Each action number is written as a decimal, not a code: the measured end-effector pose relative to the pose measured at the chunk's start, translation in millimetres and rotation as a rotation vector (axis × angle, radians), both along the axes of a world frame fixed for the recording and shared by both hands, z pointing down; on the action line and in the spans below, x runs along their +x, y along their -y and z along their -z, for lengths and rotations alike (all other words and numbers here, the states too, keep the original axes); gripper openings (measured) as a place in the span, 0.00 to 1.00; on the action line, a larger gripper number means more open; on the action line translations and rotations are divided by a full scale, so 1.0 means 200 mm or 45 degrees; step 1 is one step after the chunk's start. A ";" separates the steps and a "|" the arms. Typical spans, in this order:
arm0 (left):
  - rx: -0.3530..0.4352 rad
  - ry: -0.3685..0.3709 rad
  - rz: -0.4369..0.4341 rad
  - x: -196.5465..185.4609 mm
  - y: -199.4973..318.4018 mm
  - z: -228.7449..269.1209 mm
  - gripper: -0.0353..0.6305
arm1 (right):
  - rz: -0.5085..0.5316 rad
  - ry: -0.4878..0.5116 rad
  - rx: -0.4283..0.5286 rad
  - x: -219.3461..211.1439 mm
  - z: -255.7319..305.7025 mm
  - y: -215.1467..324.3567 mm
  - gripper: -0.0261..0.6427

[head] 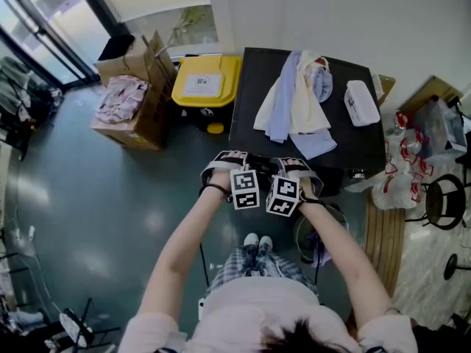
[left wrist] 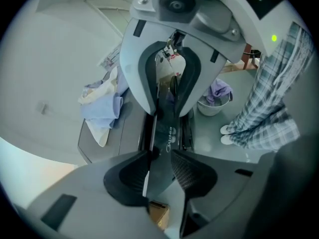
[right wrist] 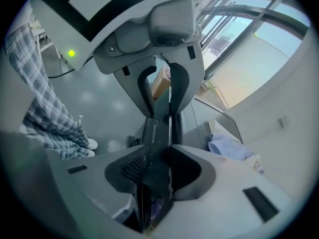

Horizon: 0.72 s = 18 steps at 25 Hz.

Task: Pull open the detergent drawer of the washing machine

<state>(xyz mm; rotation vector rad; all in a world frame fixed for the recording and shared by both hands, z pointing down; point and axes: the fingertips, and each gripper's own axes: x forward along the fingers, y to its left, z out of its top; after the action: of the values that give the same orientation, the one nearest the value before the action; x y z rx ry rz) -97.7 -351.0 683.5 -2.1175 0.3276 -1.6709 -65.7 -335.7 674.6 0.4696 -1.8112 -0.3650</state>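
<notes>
A grey-green glossy floor (head: 88,197) runs from the glass doors (head: 37,28) at far left to pale boards (head: 386,234) at right; a white wall (head: 331,13) stands behind. On the left sits one open cardboard box (head: 140,112) holding pink cloth. Just to its right is one yellow bin (head: 206,79) with a white label too small to read.

One black-topped washer (head: 254,79) follows, carrying a pile of clothes (head: 298,98) and one white case (head: 360,101). At its near edge, side by side, are two grippers. The left gripper (left wrist: 160,156) is clamped on the dark front of the drawer (left wrist: 167,133), printed "Midea". The right gripper (right wrist: 157,153) is clamped on the same panel. Whether the drawer is out cannot be told. One basin (head: 324,234) stands near right, and one stool (head: 445,201) at far right.
</notes>
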 end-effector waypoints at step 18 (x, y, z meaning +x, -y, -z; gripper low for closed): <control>0.067 0.006 -0.048 0.00 0.02 0.02 0.19 | -0.030 -0.011 0.059 0.00 0.02 0.02 0.17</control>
<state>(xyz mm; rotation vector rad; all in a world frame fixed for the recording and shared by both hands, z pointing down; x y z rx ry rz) -97.7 -355.8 678.8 -2.0684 0.3242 -1.6284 -65.7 -340.4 670.4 0.5201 -1.7903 -0.3931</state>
